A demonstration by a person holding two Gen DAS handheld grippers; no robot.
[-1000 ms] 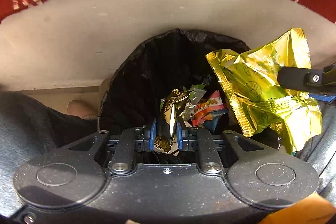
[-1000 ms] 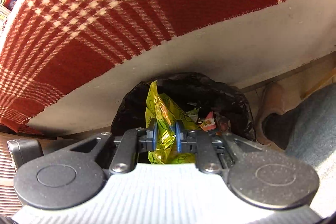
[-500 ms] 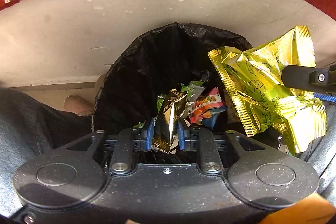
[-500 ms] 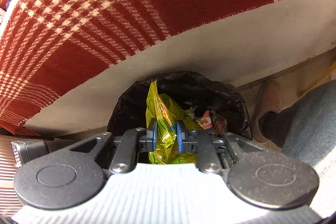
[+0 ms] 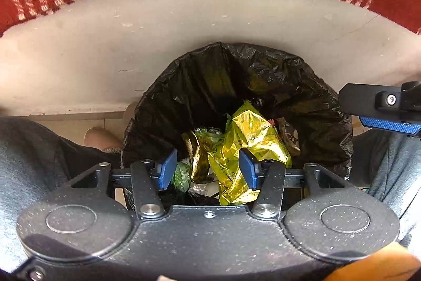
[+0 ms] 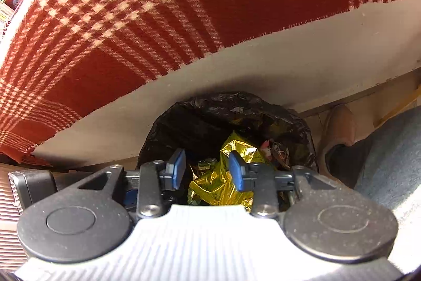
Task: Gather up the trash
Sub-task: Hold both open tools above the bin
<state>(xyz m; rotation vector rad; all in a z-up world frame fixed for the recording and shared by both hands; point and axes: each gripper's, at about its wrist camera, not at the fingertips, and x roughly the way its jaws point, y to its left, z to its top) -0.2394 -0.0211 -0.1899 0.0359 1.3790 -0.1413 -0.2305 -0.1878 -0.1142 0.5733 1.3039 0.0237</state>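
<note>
Trash lay in the black-lined bin [image 5: 184,86]: the yellow foil wrapper [image 5: 247,138] on top, at twelve o'clock from both tools. Left tool [image 5: 208,170] and right tool [image 6: 206,170] gaped empty; best lifted straight clear of the liner.

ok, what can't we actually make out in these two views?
- Bin bottom and front rim: left wrist view, hidden by the left gripper body and piled wrappers.
- Trash under the yellow-green wrapper: both views, covered.
- Small red wrapper: right wrist view, print too small.
- Right gripper: left wrist view, cut by the right edge.
</note>
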